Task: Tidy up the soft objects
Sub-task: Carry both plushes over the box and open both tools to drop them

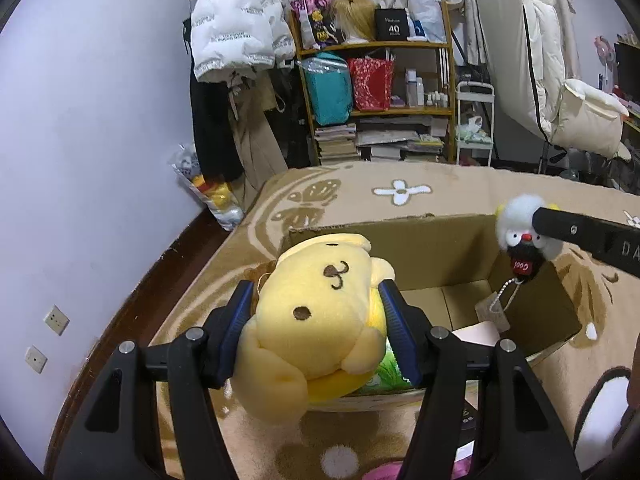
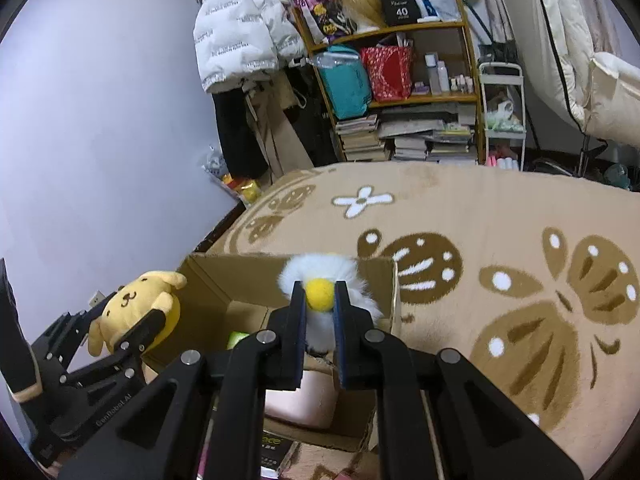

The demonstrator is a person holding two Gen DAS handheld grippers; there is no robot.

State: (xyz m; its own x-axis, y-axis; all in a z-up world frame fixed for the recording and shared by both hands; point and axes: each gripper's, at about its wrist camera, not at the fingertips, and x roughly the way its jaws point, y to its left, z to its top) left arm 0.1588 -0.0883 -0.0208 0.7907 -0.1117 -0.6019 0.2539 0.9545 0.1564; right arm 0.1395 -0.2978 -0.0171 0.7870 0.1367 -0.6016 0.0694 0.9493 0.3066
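Note:
My left gripper (image 1: 318,294) is shut on a yellow dog plush (image 1: 316,312) and holds it above the near left corner of an open cardboard box (image 1: 420,240). The plush also shows in the right wrist view (image 2: 136,304). My right gripper (image 2: 319,285) is shut on a small white fluffy plush (image 2: 320,276) with a yellow spot, held over the box (image 2: 224,276). In the left wrist view that plush (image 1: 520,228) hangs over the box's far right corner, with a chain and tag dangling. Inside the box lie a pink item (image 2: 300,396) and a green packet (image 1: 384,372).
The box stands on a beige rug with brown butterflies (image 2: 520,320). A purple wall (image 1: 100,140) is at the left. A wooden shelf (image 1: 380,80) with bags and books, hanging jackets and a white cart (image 1: 474,128) stand at the back.

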